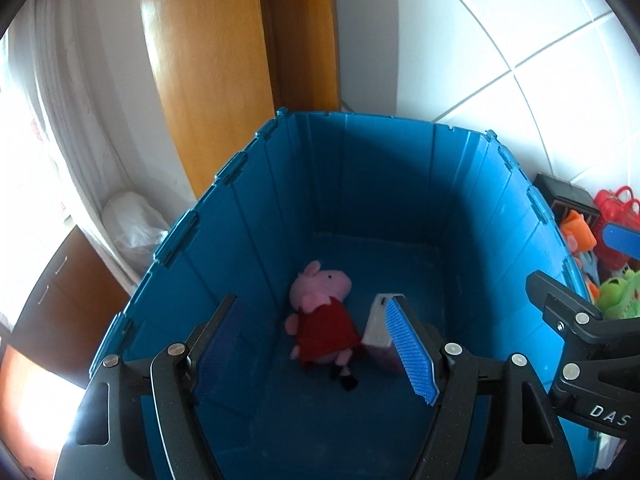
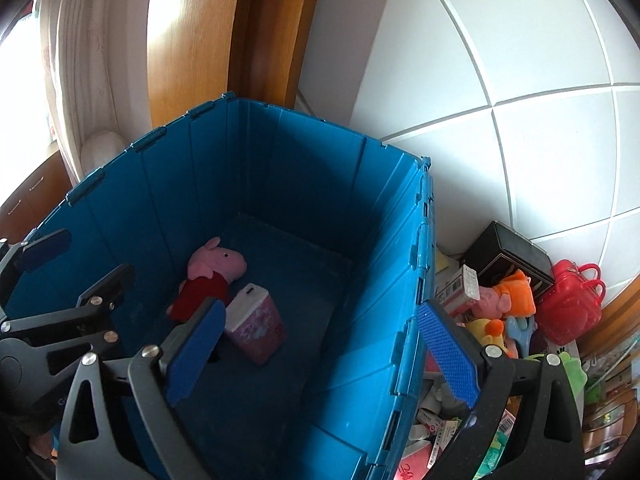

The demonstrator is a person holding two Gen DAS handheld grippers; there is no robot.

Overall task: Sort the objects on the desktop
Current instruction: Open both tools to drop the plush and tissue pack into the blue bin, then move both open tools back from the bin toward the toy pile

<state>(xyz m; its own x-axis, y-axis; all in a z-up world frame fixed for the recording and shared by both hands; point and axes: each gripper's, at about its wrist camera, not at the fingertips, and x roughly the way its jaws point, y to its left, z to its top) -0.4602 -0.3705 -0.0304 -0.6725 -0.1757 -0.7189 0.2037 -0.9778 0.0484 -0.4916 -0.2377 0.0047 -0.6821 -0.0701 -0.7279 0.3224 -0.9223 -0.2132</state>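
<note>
I see the pig plush (image 1: 322, 314) and a pink box (image 2: 256, 322) already in the blue crate (image 2: 280, 168); both my left gripper (image 1: 316, 344) and right gripper (image 2: 320, 346) hang wide, empty, above it. Beside the crate, the toy pile (image 2: 516, 308) remains.

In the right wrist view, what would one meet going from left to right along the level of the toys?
Pink pig plush → white and pink box → blue crate's right wall → orange plush → red toy bag.
</note>
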